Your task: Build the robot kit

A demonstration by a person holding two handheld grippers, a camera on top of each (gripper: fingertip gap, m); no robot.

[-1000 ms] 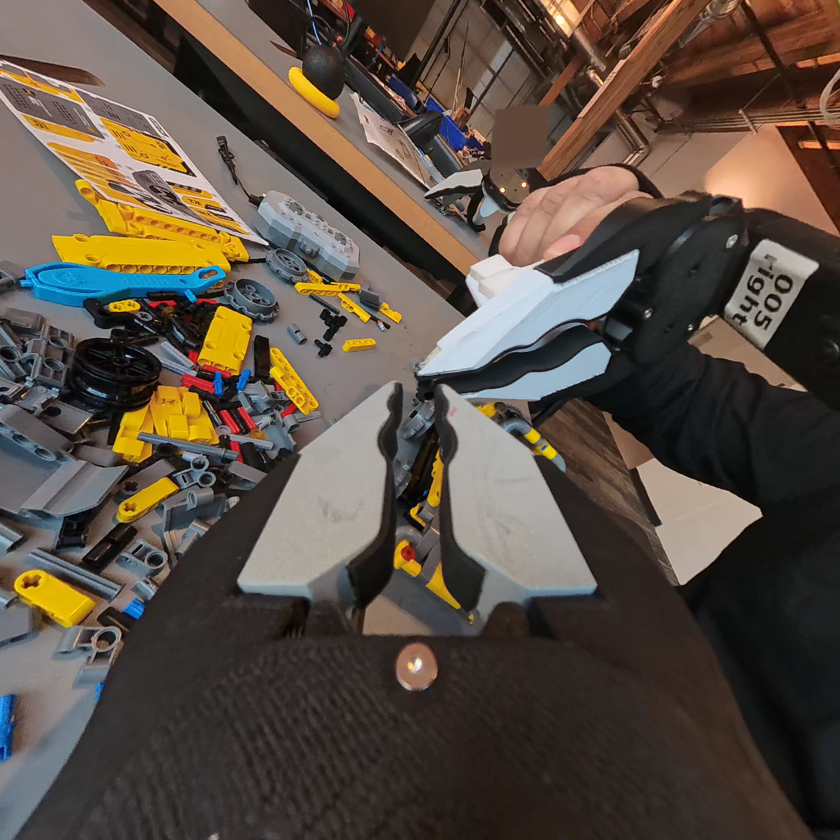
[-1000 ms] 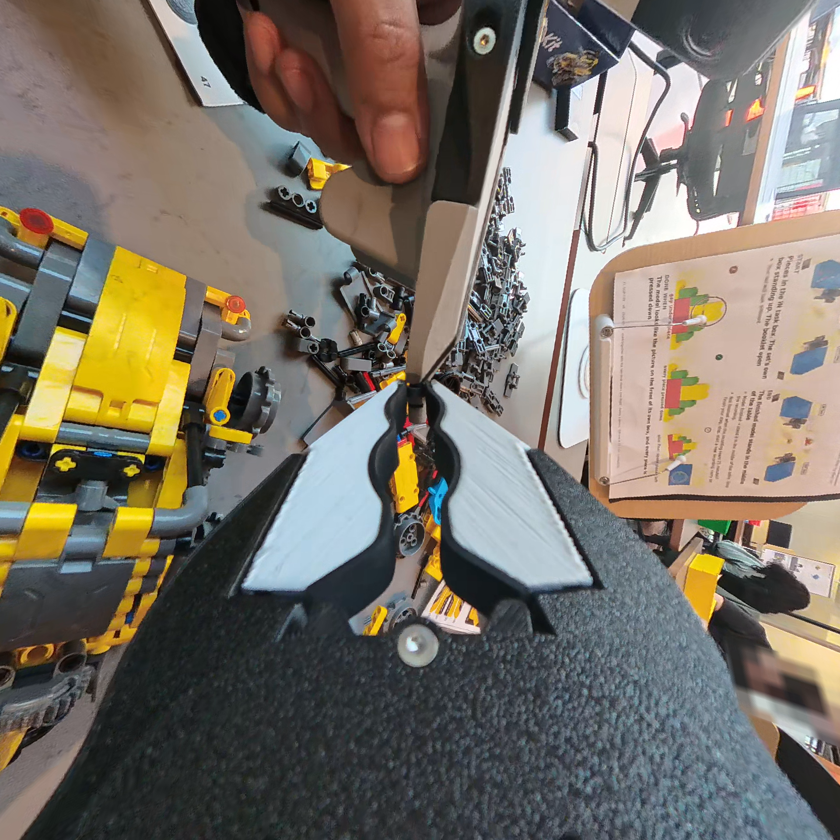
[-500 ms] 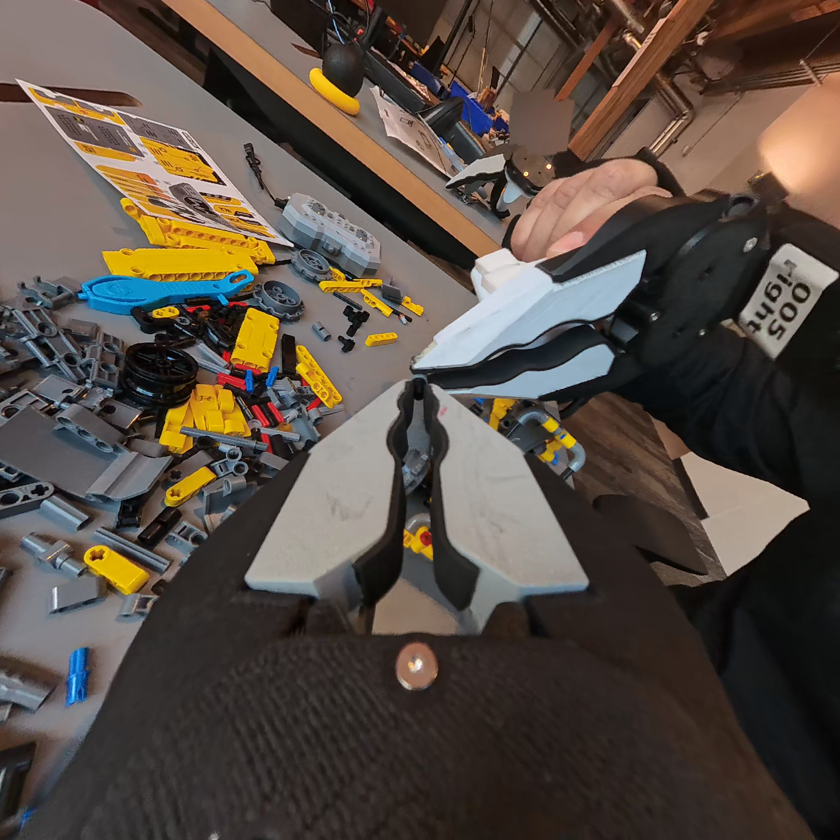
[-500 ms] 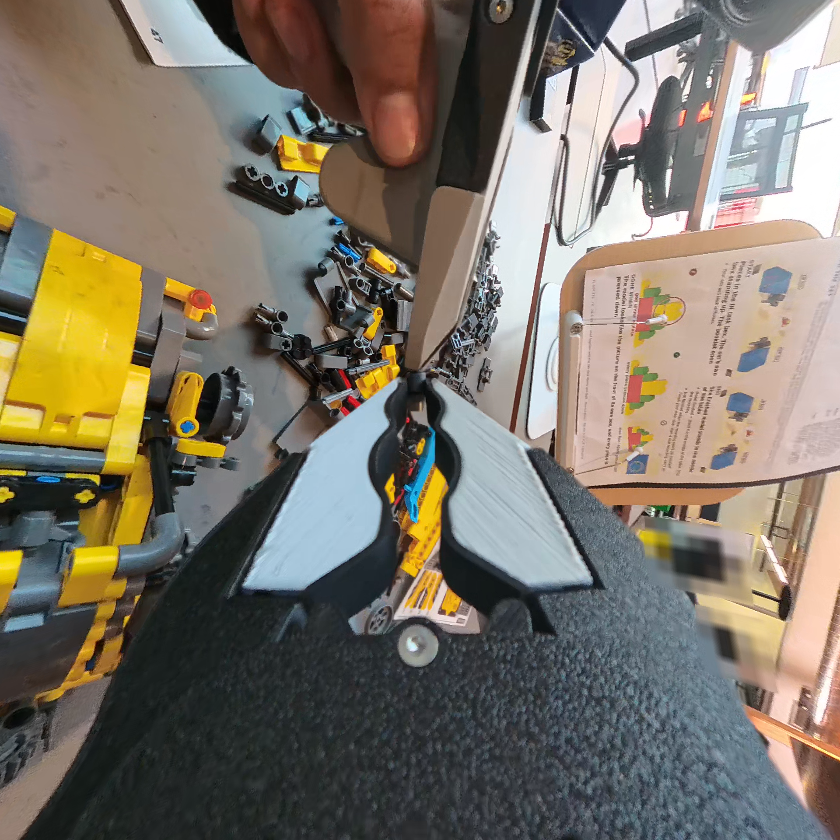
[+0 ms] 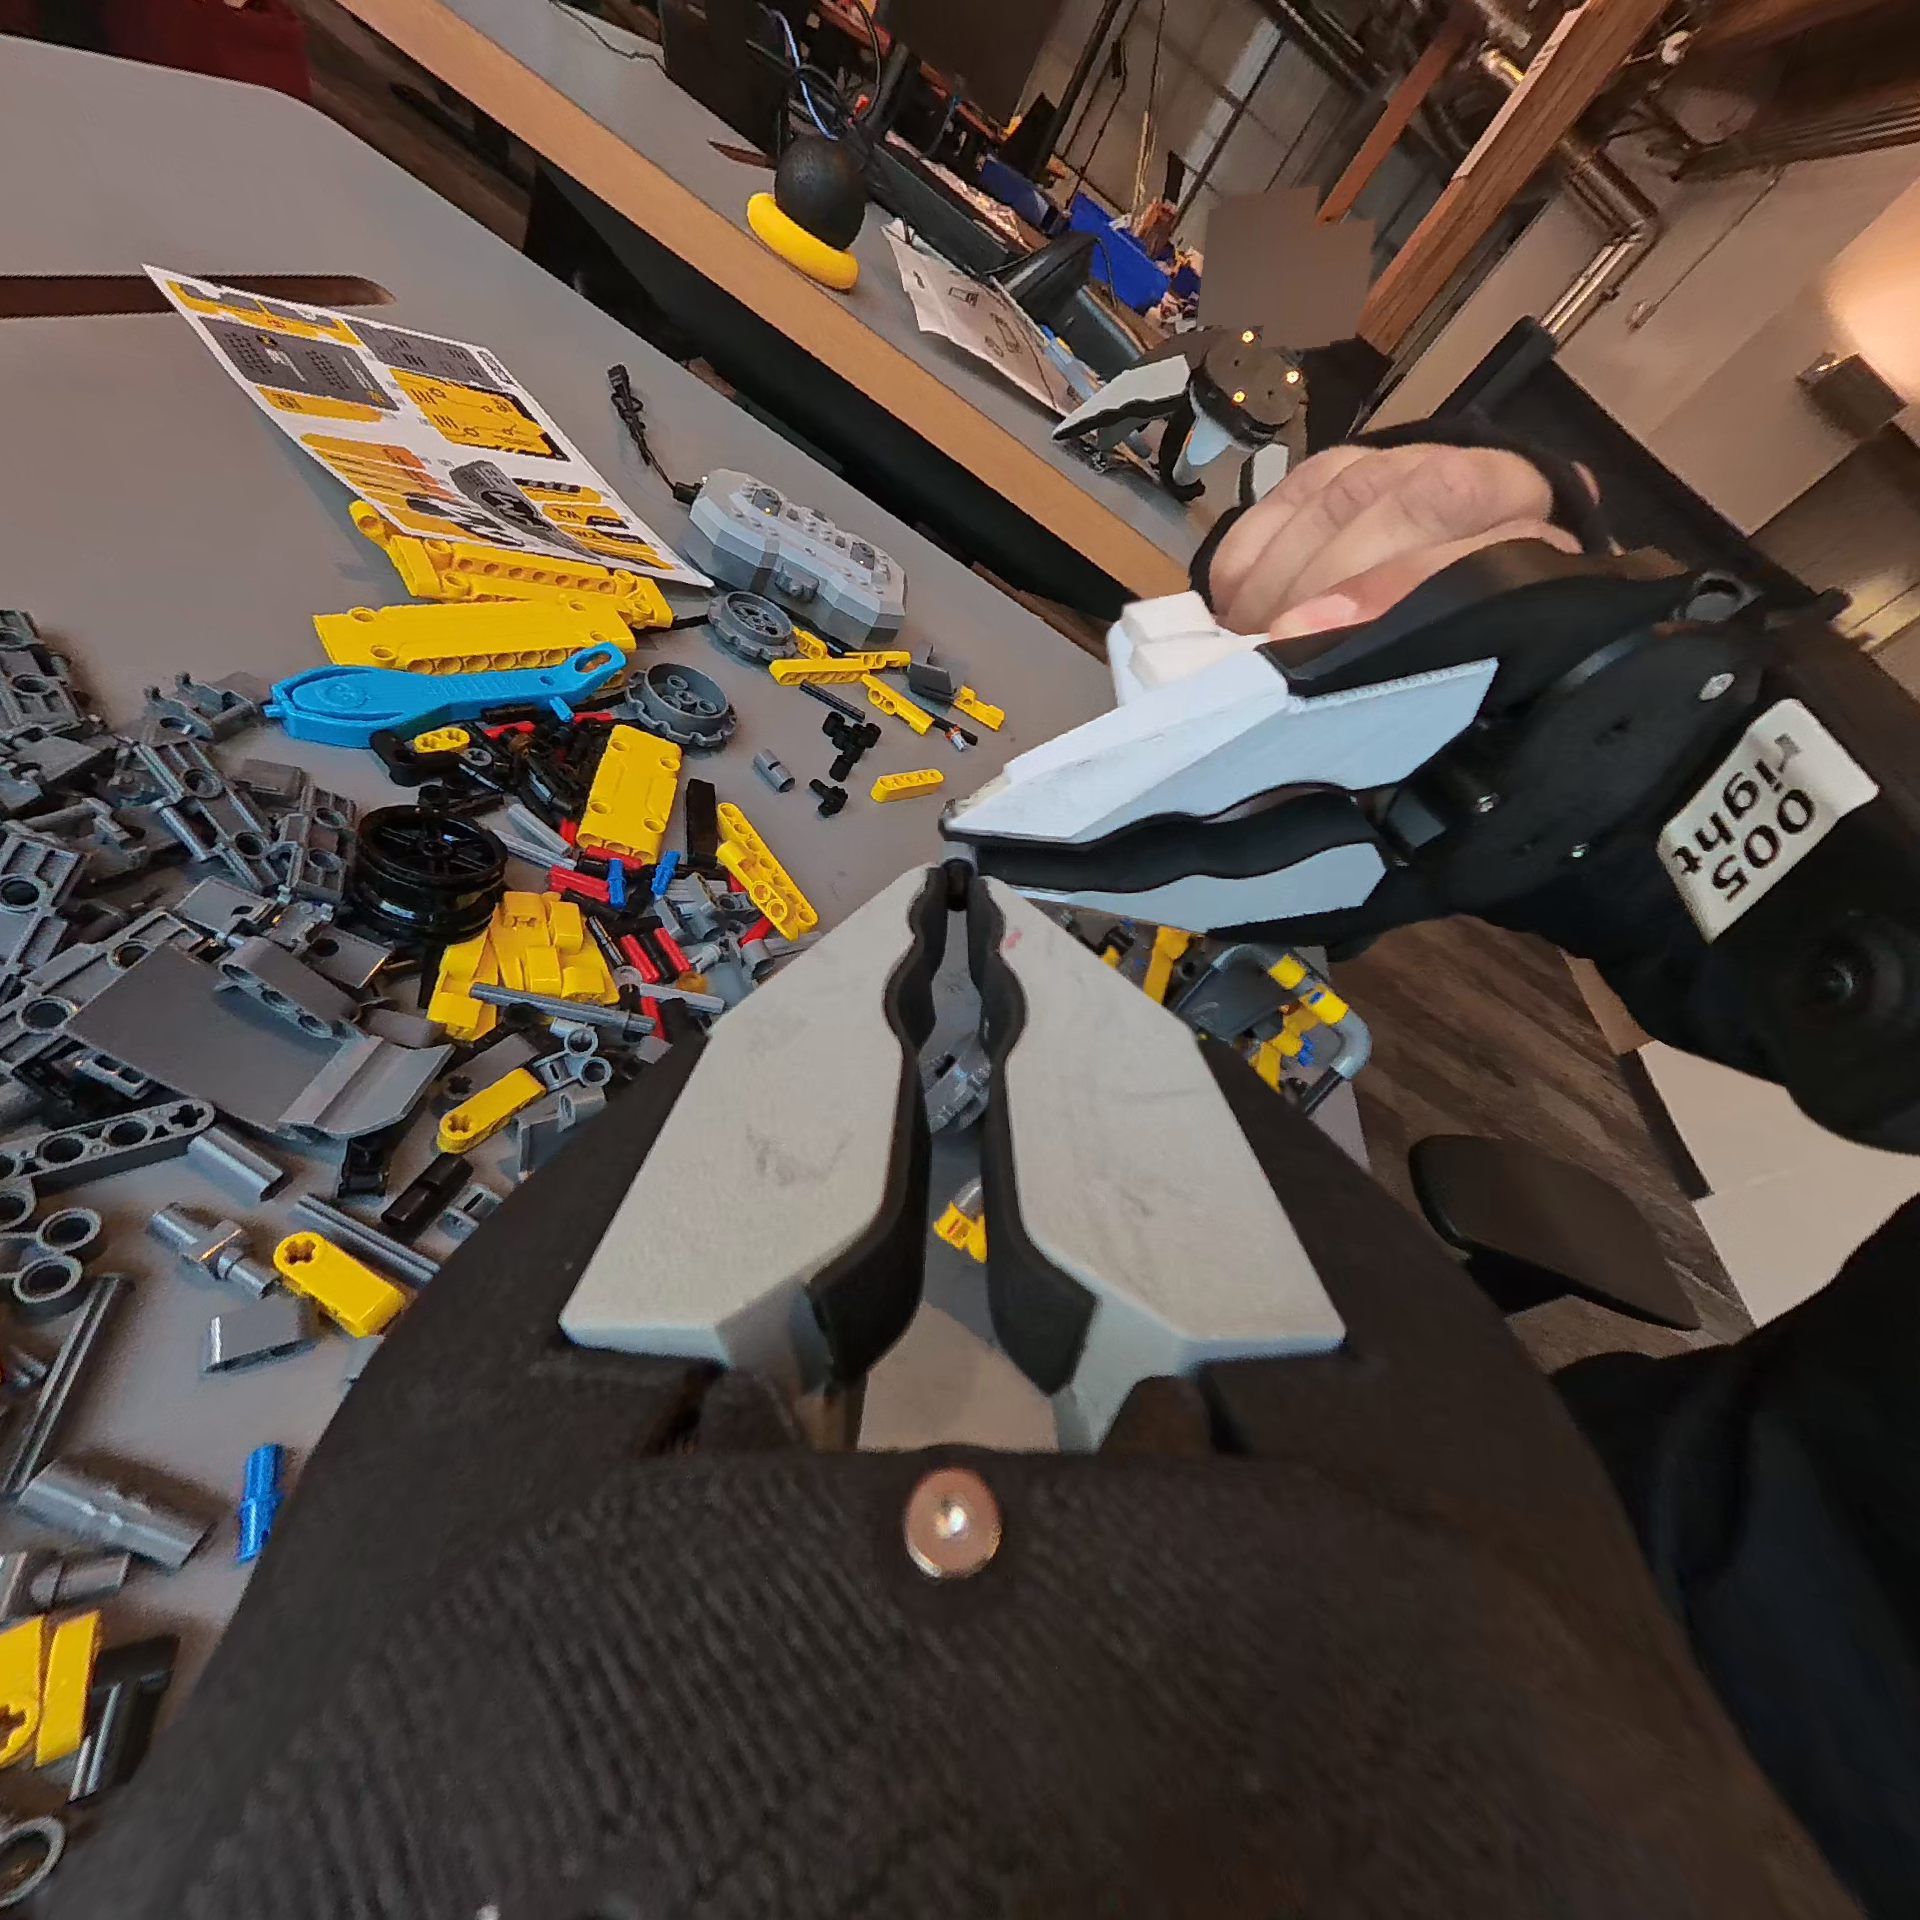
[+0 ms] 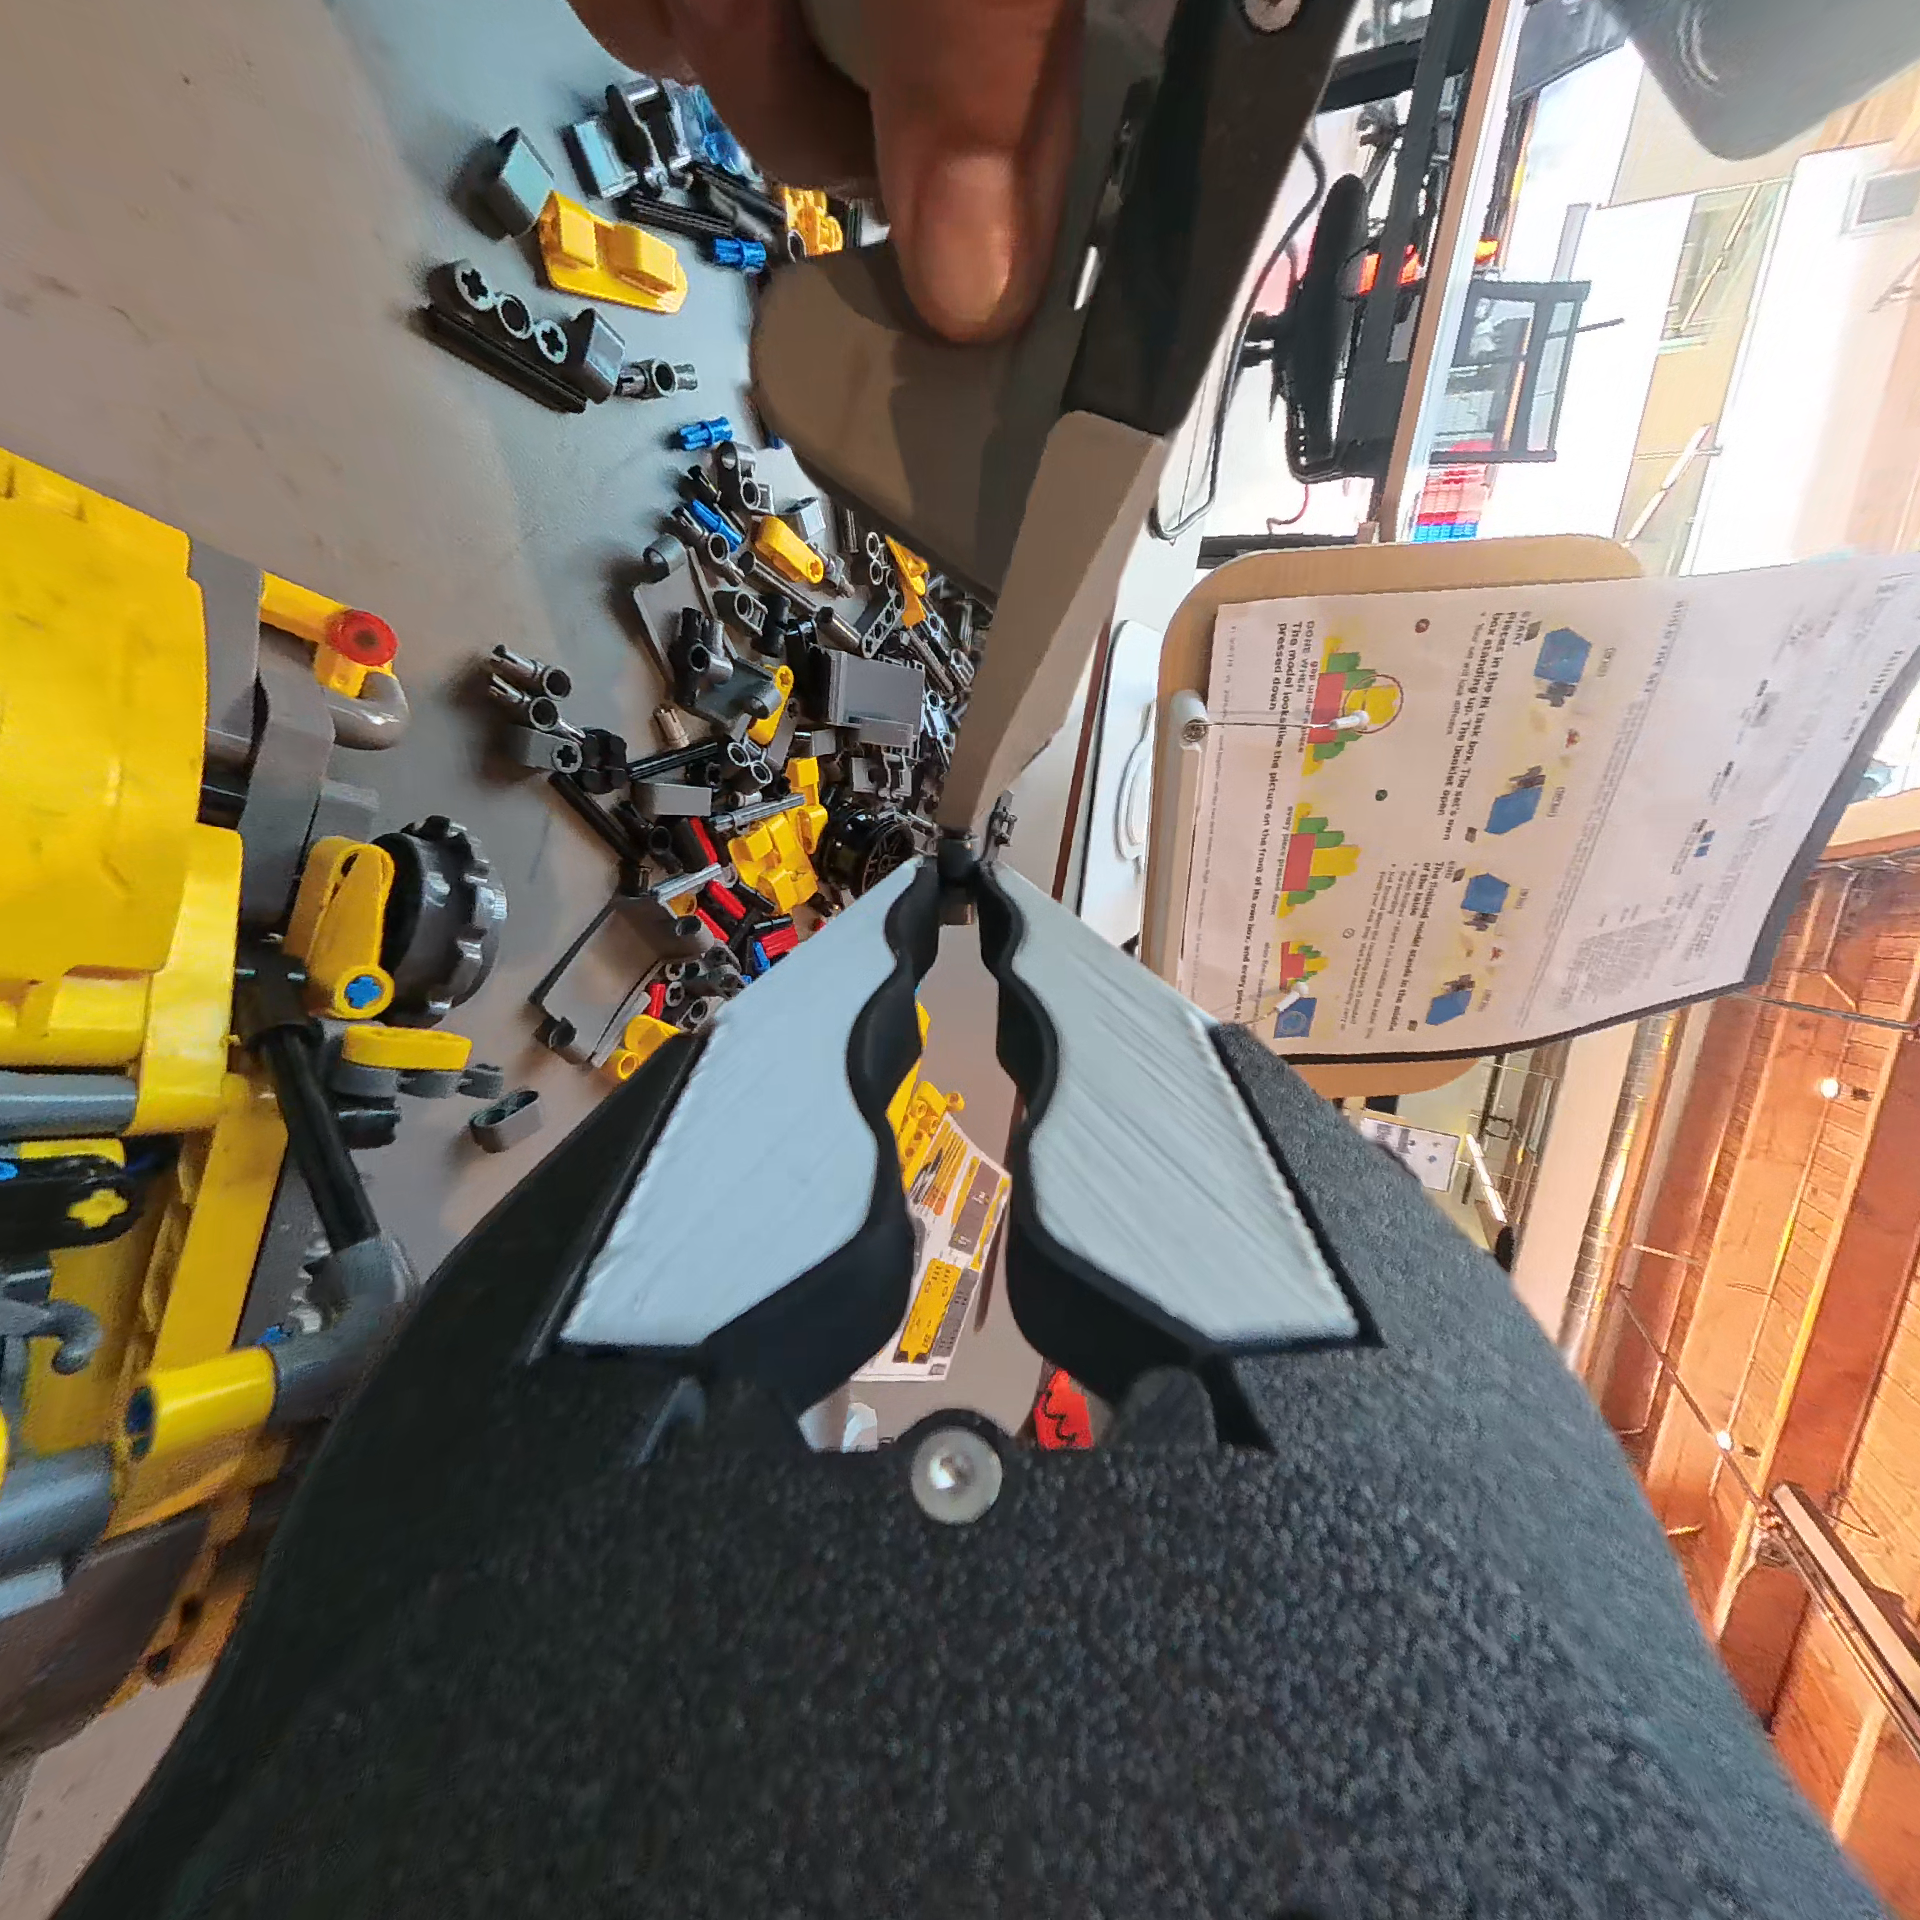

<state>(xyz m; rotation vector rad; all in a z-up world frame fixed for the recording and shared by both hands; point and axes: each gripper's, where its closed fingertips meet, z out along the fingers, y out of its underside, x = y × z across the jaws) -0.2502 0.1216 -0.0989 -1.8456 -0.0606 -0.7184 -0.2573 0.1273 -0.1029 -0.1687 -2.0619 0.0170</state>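
Observation:
My left gripper (image 5: 951,881) and right gripper (image 6: 956,868) meet tip to tip above the table's near edge. A small dark building-toy piece (image 6: 954,858) sits pinched where the tips meet, and both grippers look shut on it. In the left wrist view the right gripper (image 5: 961,831), white and black and held by a hand (image 5: 1371,530), comes in from the right. In the right wrist view the left gripper's grey finger (image 6: 1039,623) points down from above. A yellow and grey toy vehicle (image 6: 104,831) stands on the table below; part of it shows behind my left fingers (image 5: 1278,997).
A pile of loose grey, yellow, black and red parts (image 5: 520,935) covers the grey table (image 5: 156,208), with a black wheel (image 5: 426,862), a blue tool (image 5: 447,691), a grey hub box (image 5: 795,551) and a sticker sheet (image 5: 416,416). An instruction sheet on a wooden board (image 6: 1507,810) stands beyond the table. The tips of both grippers are at nearly the same place. From either gripper's tips it is about 12 centimetres to the black wheel (image 5: 426,862). My right wrist view (image 6: 884,848) looks at it from another angle.
My left gripper has closed from slightly open to shut at the right gripper's tips. Both grippers have lifted and drawn back from the yellow vehicle while staying tip to tip.

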